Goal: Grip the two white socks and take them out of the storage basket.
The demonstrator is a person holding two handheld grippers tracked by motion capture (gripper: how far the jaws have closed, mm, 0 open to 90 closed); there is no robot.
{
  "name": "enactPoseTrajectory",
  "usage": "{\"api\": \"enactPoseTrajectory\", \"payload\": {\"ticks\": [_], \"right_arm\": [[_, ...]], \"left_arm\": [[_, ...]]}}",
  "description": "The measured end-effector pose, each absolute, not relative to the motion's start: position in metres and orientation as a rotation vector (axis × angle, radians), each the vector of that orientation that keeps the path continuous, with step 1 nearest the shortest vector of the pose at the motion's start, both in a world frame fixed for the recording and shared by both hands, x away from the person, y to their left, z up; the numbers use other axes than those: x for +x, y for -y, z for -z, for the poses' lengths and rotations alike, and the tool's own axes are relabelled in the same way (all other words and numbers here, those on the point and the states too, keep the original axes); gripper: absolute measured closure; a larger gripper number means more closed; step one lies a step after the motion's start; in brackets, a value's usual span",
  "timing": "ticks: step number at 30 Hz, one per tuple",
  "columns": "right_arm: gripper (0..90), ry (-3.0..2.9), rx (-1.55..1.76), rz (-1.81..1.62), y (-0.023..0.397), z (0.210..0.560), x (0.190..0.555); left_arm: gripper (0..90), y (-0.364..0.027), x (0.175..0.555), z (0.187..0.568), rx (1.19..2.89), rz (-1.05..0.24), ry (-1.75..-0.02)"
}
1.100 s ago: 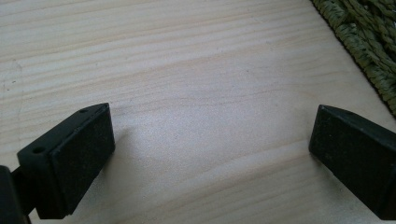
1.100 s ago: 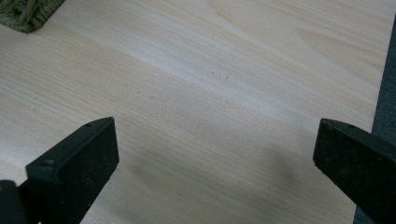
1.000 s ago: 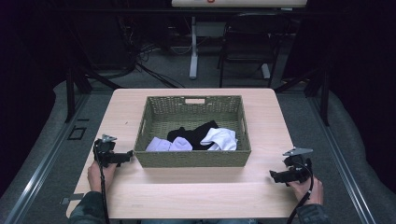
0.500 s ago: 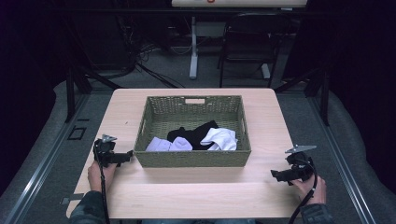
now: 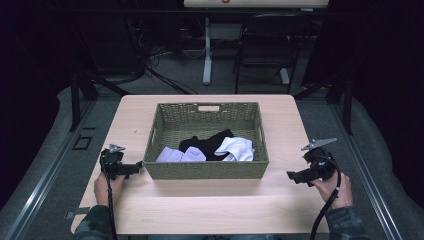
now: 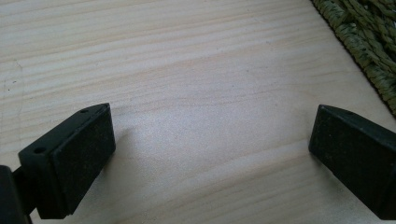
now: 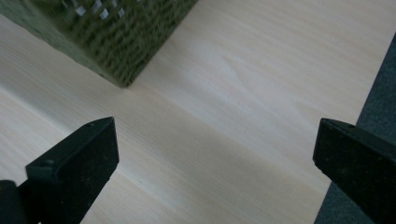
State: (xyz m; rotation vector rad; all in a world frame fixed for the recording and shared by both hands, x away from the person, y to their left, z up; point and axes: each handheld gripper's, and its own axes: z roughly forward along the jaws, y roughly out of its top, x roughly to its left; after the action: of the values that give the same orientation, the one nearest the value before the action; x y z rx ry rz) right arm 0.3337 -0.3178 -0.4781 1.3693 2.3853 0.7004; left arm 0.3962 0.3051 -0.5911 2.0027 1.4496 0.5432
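Two grippers, left and right, fingers spread wide, empty, over pale wood-grain counter. Rectangular woven green basket between them holds crumpled black sock and white socks.

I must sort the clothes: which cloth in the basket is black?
The middle cloth; the cloths left and right of it are pale.

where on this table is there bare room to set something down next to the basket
Bare wood runs along the table in front of the basket, between the left gripper and right gripper, and in strips on each side. Inside, the near half is crowded with black and white clothes; the far half is bare.
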Motion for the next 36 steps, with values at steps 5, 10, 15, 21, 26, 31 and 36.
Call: {"api": "enactPoseTrajectory", "payload": {"ticks": [5,10,15,21,26,31,36], "right_arm": [[0.0,-2.365,1.325,-0.732,0.313,0.449,0.34],[0.0,-2.357,1.282,-0.777,0.304,0.425,0.349],[0.0,-2.361,1.232,-0.814,0.292,0.406,0.36],[0.0,-2.373,1.199,-0.856,0.278,0.392,0.376],[0.2,-2.375,1.187,-0.889,0.269,0.384,0.388],[0.6,-2.389,1.156,-0.914,0.254,0.376,0.399],[1.3,-2.411,1.113,-0.939,0.235,0.369,0.409]], "left_arm": [[0.0,-0.305,0.396,0.591,2.002,-0.544,-1.45],[0.0,-0.305,0.396,0.591,1.999,-0.546,-1.454],[0.0,-0.305,0.396,0.591,1.998,-0.546,-1.456],[0.0,-0.305,0.396,0.591,1.998,-0.545,-1.456],[0.0,-0.305,0.396,0.591,1.998,-0.545,-1.456],[0.0,-0.305,0.396,0.591,1.998,-0.544,-1.456],[0.0,-0.305,0.396,0.591,1.998,-0.544,-1.456]]}}
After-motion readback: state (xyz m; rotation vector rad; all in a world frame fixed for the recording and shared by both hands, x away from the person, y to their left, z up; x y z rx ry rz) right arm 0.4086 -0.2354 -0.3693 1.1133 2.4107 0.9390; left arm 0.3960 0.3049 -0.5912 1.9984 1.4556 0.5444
